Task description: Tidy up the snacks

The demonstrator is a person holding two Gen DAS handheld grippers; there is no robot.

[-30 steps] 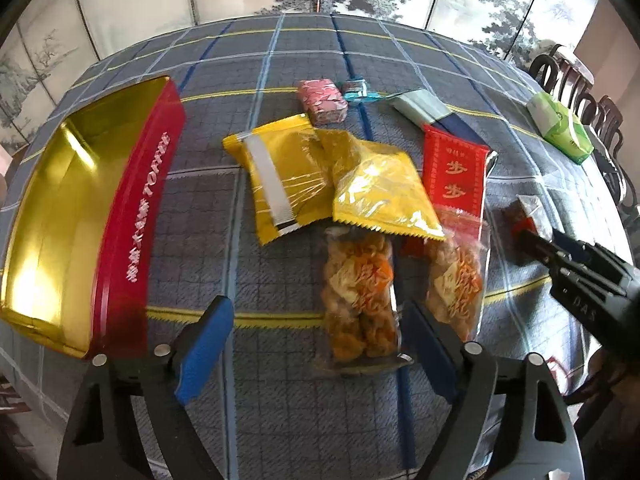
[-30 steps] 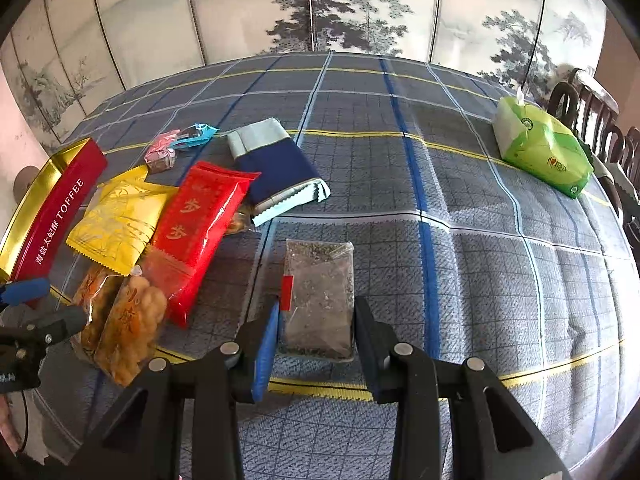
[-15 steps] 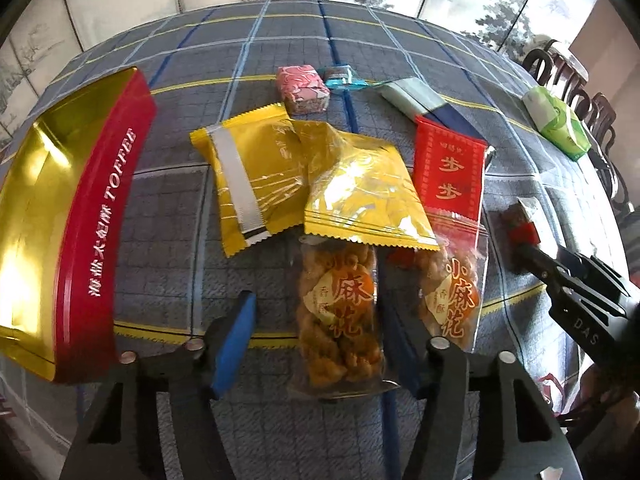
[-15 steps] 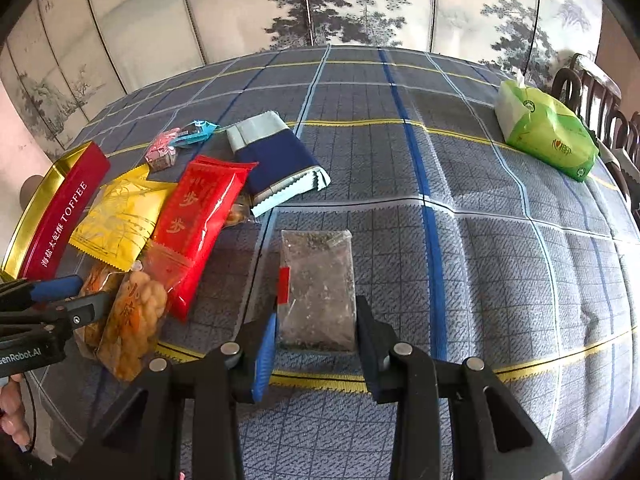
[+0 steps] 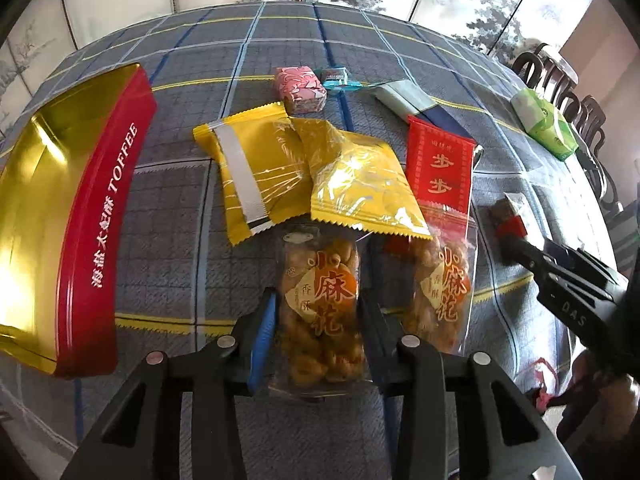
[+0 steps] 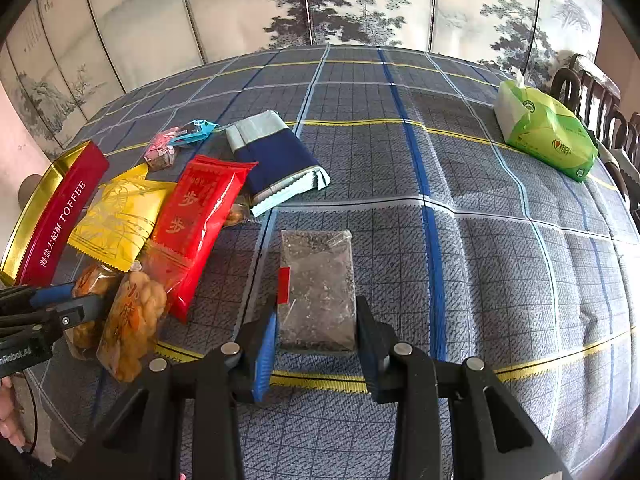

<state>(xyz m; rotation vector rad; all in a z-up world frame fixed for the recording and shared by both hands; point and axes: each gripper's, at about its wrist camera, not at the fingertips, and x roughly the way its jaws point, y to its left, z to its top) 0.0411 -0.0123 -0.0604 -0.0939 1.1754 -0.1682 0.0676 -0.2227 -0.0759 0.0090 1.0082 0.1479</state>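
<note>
Item: clear packet of fried dough twists (image 5: pixel 320 312), lying on the counter (image 5: pixel 168 216) at 6 o'clock of the snack pile, its top edge tucked under a yellow packet (image 5: pixel 360 188). The left hand-held gripper (image 5: pixel 318 332) is seen closing, pads at both sides of the packet. Item: clear packet of dark bits (image 6: pixel 318 292), set well apart at 3 o'clock of the pile, clasped at its near end by the narrowly set right hand-held gripper (image 6: pixel 316 338). Destination, by judgement: the red and gold toffee tin (image 5: pixel 100 240), at 9 o'clock. Risks noted: brittle twists may be crushed by a hard squeeze; slick film may slip from the pads; the overlapping yellow packet may be dragged along when the twists are lifted.
</note>
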